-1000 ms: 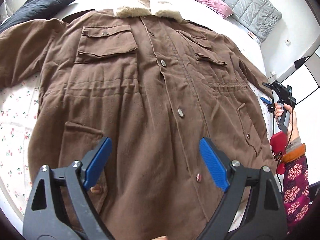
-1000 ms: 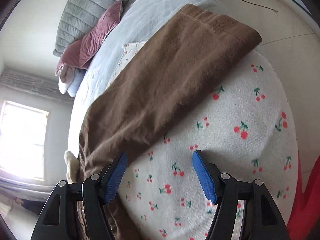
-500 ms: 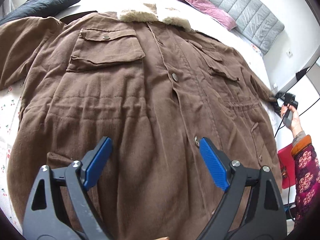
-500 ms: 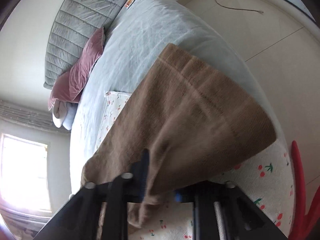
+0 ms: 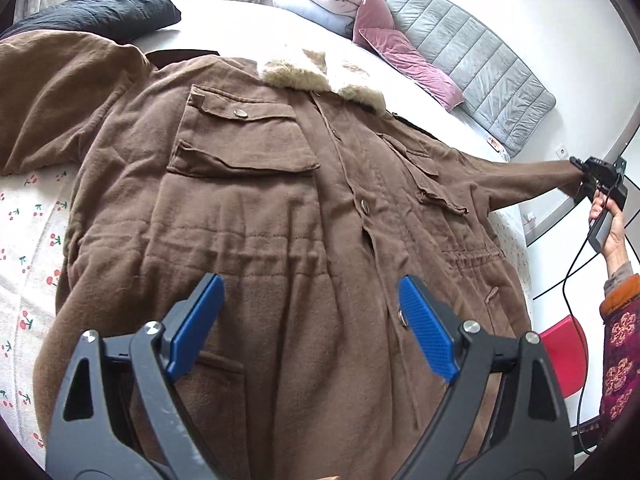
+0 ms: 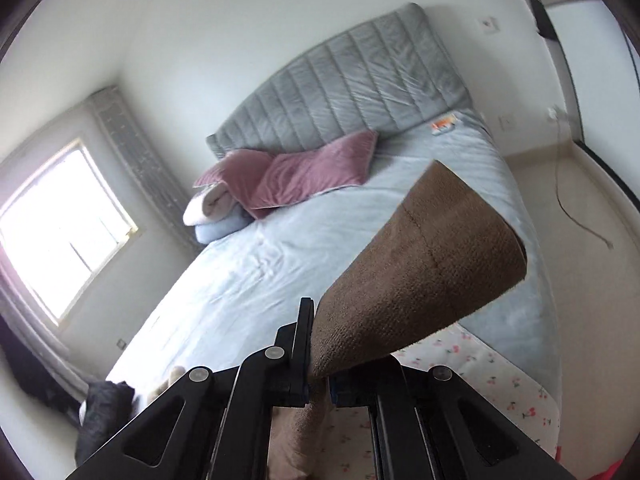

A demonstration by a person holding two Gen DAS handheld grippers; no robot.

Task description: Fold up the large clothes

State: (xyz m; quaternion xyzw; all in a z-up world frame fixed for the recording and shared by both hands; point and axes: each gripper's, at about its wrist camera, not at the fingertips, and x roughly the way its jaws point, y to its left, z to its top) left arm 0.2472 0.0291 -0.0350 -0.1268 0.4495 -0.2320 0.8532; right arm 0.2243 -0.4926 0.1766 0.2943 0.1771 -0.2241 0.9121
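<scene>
A big brown coat with a fur collar lies front-up across the bed. My left gripper hovers open above its lower front, blue pads wide apart with nothing between them. At the far right of the left wrist view, the right gripper in a hand holds the end of the coat's right sleeve, pulled out and raised off the bed. In the right wrist view my right gripper is shut on the brown sleeve cuff, which sticks up past its jaws.
A cherry-print sheet covers the bed beneath the coat. A dark cushion lies at the back left, pink pillows and a grey padded headboard at the back. A red chair stands by the bed's right edge. A window is on the left.
My right gripper closed on the sleeve cuff and lifted it off the bed, stretching the sleeve outward. My left gripper moved forward over the coat, staying open.
</scene>
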